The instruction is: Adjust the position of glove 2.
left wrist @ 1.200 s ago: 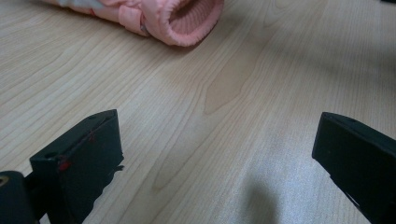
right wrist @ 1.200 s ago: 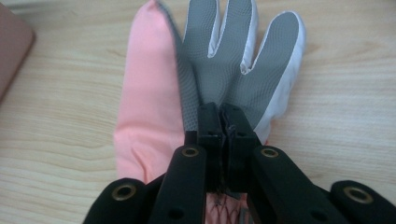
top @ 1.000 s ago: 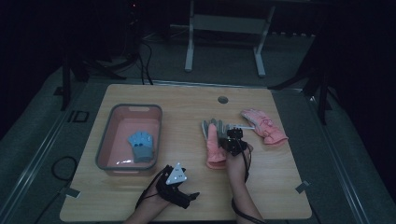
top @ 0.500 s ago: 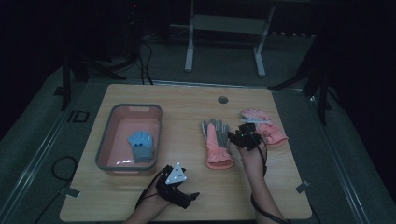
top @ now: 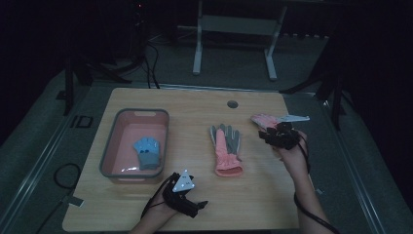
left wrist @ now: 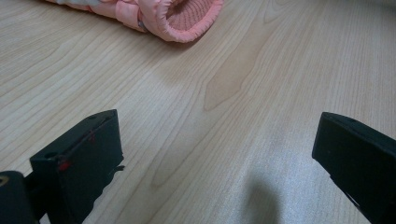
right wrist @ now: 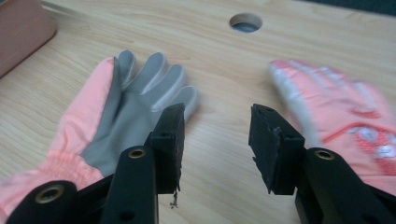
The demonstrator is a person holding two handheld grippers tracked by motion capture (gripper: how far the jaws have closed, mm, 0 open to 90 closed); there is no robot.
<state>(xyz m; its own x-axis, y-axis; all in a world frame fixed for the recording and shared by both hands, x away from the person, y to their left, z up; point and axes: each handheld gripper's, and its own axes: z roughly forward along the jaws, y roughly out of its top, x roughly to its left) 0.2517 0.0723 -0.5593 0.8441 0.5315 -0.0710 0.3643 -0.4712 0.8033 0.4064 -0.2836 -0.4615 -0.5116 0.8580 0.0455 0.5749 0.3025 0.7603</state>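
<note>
Wooden table, dark room. Right gripper near right edge between two pink gloves, jaws just opened partway, nothing between them. Palm-up glove mid-table, second glove by right edge. Left gripper at front edge, jaws wide, empty.

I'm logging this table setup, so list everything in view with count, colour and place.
Table: one, light wood, with a round hole near its far edge.
Bin: one, pink with a grey rim, on the table's left part.
Blue glove: one, lying inside the bin.
Pink and grey glove: one, flat on the table's middle, fingers pointing away.
Pink glove: one, with white patterning, near the table's right edge.
Metal frame: one, grey, on the floor beyond the table.
Left gripper: one, black, open, low at the near edge.
Right gripper: one, black, open with nothing between its jaws, between the two table gloves.
</note>
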